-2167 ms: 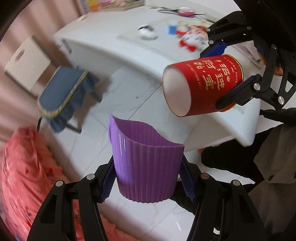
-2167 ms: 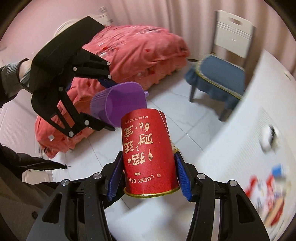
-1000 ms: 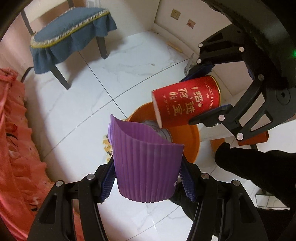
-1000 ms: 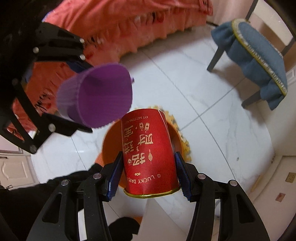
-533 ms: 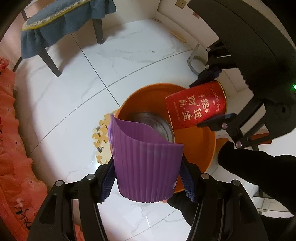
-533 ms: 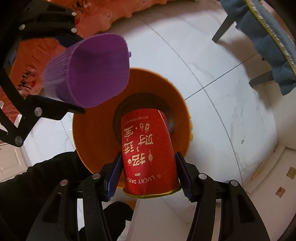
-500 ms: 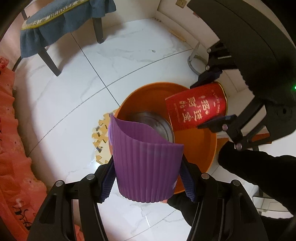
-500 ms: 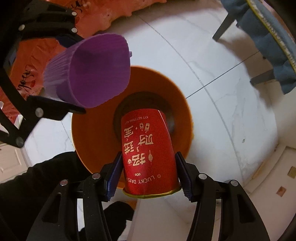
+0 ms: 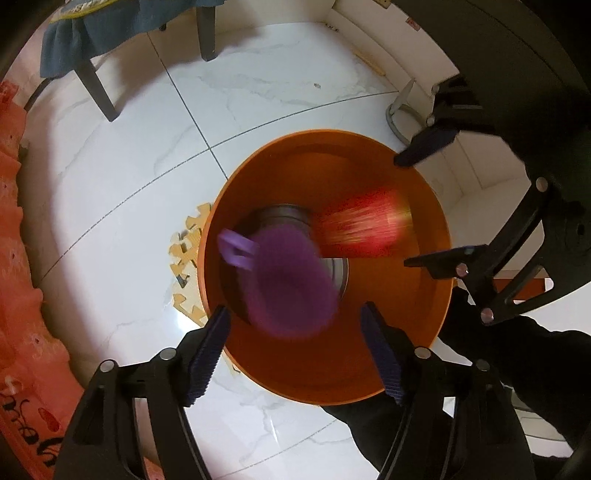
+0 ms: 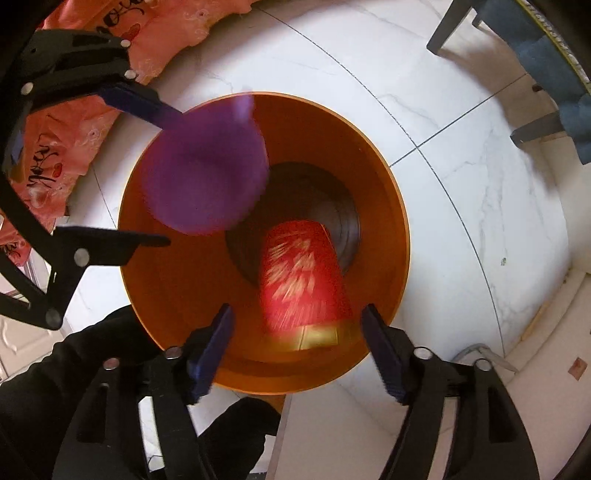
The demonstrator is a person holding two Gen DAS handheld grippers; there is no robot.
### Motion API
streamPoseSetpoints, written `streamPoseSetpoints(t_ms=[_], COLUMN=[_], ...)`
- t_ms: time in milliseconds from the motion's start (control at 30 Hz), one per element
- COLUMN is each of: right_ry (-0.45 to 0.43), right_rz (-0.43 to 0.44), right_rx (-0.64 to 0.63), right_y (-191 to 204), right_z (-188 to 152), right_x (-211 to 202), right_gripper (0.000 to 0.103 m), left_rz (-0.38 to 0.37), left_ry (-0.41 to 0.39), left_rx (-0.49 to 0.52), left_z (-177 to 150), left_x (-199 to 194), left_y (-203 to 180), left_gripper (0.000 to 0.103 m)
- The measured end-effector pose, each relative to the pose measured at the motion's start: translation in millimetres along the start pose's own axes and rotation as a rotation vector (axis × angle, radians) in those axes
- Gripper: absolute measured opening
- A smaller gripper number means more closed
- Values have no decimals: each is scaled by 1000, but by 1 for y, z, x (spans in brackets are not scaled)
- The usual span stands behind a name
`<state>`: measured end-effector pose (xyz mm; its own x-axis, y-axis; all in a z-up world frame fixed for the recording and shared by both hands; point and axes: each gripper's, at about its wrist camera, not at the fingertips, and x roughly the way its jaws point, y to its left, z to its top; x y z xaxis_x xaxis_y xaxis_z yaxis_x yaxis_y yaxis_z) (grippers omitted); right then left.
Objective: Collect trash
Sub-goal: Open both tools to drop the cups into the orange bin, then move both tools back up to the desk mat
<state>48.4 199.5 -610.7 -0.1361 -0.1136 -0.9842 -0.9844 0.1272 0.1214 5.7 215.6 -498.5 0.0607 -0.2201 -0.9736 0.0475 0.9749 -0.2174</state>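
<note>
1. Purple cup (image 9: 291,284), ribbed silicone with a small loop handle, blurred and loose inside the mouth of the orange bin (image 9: 436,229); touched by neither pad of the left tongs (image 9: 301,352).
2. Left tongs spread wide, blue pads apart over the near rim of the bin, nothing between them. Same tongs seen from the right wrist camera at upper left (image 10: 140,170), likewise spread, purple cup (image 10: 207,177) just beside their tips.
3. Red paper cup (image 9: 364,230) with gold lettering, streaked with blur, lying tilted within the bin to the right of the purple cup, well apart from any pad. In the right wrist view, red cup (image 10: 303,284) ahead of the pads, gold-rimmed end nearest the camera, over the dark bottom of the bin (image 10: 391,206).
4. Right tongs (image 10: 299,347) spread wide, pinching nothing; also at the right edge of the left wrist view (image 9: 432,203), pads parted above the far rim.
5. Bin standing on white marbled floor tiles (image 9: 129,192), a tan puzzle-edged foam mat (image 9: 186,251) poking out from under its left side.
6. Pink-orange bedcover (image 9: 18,258) along the left; blue-cushioned chair (image 9: 110,33) at upper left.
</note>
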Motion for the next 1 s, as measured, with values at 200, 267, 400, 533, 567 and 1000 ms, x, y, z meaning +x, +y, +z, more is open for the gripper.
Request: streamPoseSetpoints(t_ms=[200, 267, 400, 533, 567, 1000], right_ry=[0, 0, -6, -9, -15, -154], right_rz=[15, 12, 9, -14, -12, 47], right_rx=[6, 7, 10, 3, 2, 49], right_y=[-2, 4, 8, 12, 12, 34], right_z=[1, -3, -2, -2, -2, -36], right_x=[-3, -8, -18, -37, -44, -166], right_gripper=[79, 80, 80, 79, 80, 80], left_rz=[11, 16, 26, 47, 49, 127], left_ry=[11, 10, 14, 23, 20, -16], left_rx=[-21, -17, -17, -8, -5, 79], left_z=[-6, -7, -8, -6, -6, -7], left_x=[-6, -8, -18, -30, -35, -126], left_y=[0, -3, -6, -6, -8, -27], left_gripper=[84, 84, 84, 84, 84, 84])
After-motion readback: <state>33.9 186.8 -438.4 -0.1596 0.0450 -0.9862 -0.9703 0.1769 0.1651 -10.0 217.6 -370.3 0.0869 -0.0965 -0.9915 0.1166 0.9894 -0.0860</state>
